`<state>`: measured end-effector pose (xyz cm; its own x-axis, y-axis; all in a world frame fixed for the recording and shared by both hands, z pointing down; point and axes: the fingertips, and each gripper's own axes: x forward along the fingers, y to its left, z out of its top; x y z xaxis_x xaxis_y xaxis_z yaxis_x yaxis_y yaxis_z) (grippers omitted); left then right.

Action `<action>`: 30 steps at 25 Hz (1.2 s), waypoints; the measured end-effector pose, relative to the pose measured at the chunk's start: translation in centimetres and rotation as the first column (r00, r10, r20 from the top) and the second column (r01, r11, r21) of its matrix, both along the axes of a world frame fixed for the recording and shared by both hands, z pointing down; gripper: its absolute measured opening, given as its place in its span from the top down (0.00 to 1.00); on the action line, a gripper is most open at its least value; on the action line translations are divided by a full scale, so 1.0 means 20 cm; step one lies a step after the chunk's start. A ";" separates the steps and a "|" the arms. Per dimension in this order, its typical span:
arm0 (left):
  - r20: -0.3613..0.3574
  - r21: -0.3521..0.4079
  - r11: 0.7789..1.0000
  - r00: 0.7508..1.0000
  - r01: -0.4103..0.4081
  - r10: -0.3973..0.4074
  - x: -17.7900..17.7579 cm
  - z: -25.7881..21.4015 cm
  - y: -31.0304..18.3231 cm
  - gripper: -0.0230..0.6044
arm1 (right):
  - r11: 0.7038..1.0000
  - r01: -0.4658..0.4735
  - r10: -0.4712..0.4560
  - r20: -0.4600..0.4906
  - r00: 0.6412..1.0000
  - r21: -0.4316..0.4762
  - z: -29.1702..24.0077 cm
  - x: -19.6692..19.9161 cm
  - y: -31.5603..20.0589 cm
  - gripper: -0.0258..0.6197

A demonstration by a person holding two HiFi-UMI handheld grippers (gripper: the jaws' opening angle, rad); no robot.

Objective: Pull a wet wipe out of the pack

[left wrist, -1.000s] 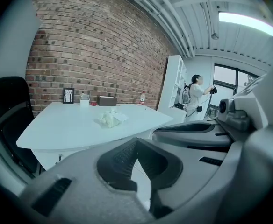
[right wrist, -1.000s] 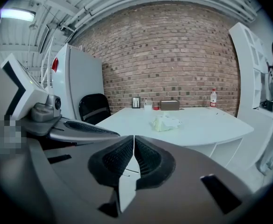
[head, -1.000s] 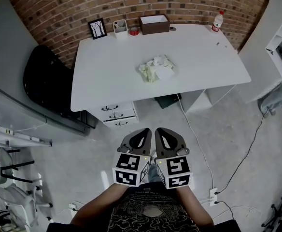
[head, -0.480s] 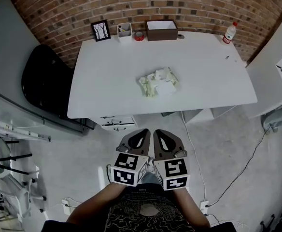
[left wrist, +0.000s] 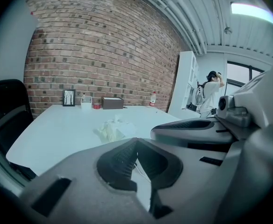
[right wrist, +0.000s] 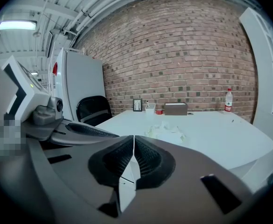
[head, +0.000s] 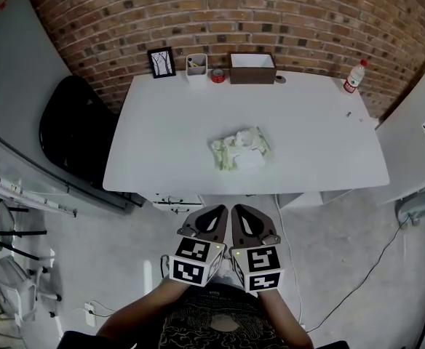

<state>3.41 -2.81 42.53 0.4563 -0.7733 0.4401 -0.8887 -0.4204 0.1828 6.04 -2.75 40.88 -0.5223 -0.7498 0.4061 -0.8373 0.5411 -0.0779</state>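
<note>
Wet-wipe pack (head: pixel 240 150) lies mid-table (head: pixel 322 144), well beyond left gripper (head: pixel 212 211) and right gripper (head: pixel 242 211), side by side off its near edge; left gripper view: jaws together, empty; right gripper view: likewise, brown box (right wrist: pixel 176 108) far behind pack.

White tabletop (head: pixel 314 144), pale green-and-white wipe pack (head: pixel 239 150), red-brown brick wall (head: pixel 285 13), black chair (head: pixel 70 129), dark brown box (head: pixel 252 76), red-capped bottle (head: pixel 354 78), grey left gripper (head: pixel 220 211) and right gripper (head: pixel 239 211), black-and-white square markers.

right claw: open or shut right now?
Shut. In the right gripper view the right claw has its jaws together at the tips, with nothing between them.
</note>
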 end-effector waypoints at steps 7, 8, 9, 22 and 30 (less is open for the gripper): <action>-0.010 0.012 1.000 1.000 -0.001 0.001 0.03 -0.01 -0.08 0.95 | 1.000 -0.005 0.005 -0.010 1.000 0.015 -0.02 0.04 -0.09 0.93; -0.011 0.014 1.000 1.000 0.000 0.000 0.03 -0.01 -0.10 0.95 | 1.000 -0.006 0.006 -0.013 1.000 0.016 -0.01 0.04 -0.11 0.93; -0.013 0.018 1.000 1.000 0.002 -0.002 0.03 0.00 -0.11 0.95 | 1.000 -0.006 0.006 -0.016 1.000 0.017 -0.01 0.04 -0.13 0.93; -0.051 0.009 0.999 0.998 -0.041 0.042 -0.04 0.05 -0.45 0.95 | 0.998 -0.057 0.056 -0.066 0.996 -0.004 0.05 -0.04 -0.45 0.93; -0.048 0.012 0.995 0.994 -0.101 0.102 -0.07 0.07 -0.73 0.95 | 0.992 -0.124 0.122 -0.086 0.989 -0.019 0.09 -0.07 -0.70 0.93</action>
<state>1.94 -17.43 43.91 0.5533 -0.7261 0.4082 -0.8316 -0.5102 0.2196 4.71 -16.76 42.70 -0.3895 -0.7958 0.4636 -0.9016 0.4324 -0.0153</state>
